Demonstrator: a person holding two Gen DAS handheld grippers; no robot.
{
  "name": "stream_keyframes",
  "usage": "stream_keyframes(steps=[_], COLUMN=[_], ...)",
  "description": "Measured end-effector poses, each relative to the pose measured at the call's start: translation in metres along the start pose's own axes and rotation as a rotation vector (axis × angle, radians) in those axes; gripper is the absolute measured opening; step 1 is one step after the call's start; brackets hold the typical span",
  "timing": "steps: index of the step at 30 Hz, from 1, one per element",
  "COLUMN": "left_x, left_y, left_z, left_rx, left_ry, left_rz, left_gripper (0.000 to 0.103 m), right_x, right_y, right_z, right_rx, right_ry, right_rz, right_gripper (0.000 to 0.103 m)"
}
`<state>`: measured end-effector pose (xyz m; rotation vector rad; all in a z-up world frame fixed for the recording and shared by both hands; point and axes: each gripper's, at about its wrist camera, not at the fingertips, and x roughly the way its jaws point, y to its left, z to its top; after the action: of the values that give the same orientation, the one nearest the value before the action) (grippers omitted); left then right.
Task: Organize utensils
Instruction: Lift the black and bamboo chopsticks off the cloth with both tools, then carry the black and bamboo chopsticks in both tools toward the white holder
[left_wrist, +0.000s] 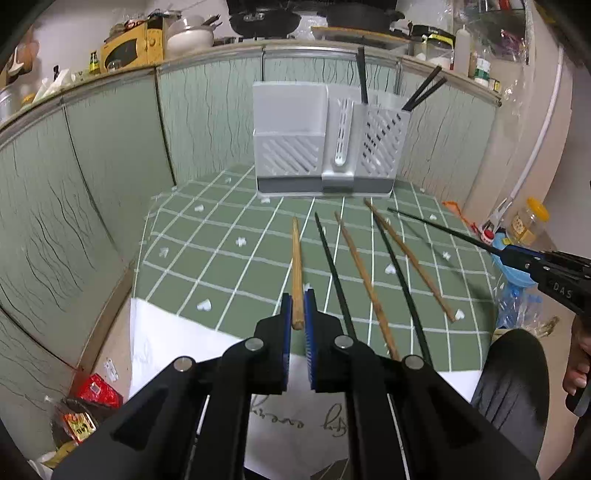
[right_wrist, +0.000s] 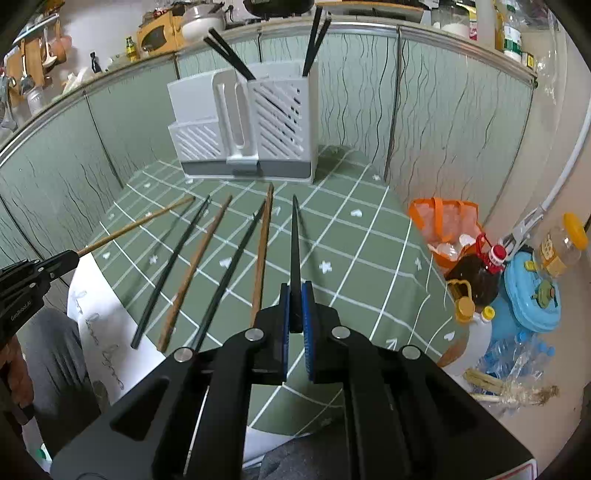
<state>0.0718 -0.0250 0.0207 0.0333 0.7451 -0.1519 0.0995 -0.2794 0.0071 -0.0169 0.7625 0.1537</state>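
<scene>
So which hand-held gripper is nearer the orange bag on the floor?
Right. The right hand-held gripper is over the table's right side beside the orange bag; the left hand-held gripper is further left.

1. Left wrist view: sits behind the left tool (left_wrist: 297, 295), angled down across the bench (left_wrist: 229, 236) toward the utensil holder (left_wrist: 325, 144).
2. Right wrist view: same downward slant behind the right tool (right_wrist: 295, 291), further right.
3. Shared: holder, loose chopsticks (left_wrist: 369, 280), green cloth; each sees the other tool.
</scene>
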Motion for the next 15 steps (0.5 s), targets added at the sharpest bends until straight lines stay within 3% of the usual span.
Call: stream_keyframes(steps=[15], left_x=[-0.026], left_y=[-0.001], left_z=[0.055], left_rx=[0.034], left_ry=[-0.103], left_rz=[-0.012], left_gripper=[0.008], right_x=[-0.022], right_y=[0.001], right_z=[0.048], right_rx=[-0.016], right_ry=[-0.091], right_rz=[0.01], right_gripper=[0.006])
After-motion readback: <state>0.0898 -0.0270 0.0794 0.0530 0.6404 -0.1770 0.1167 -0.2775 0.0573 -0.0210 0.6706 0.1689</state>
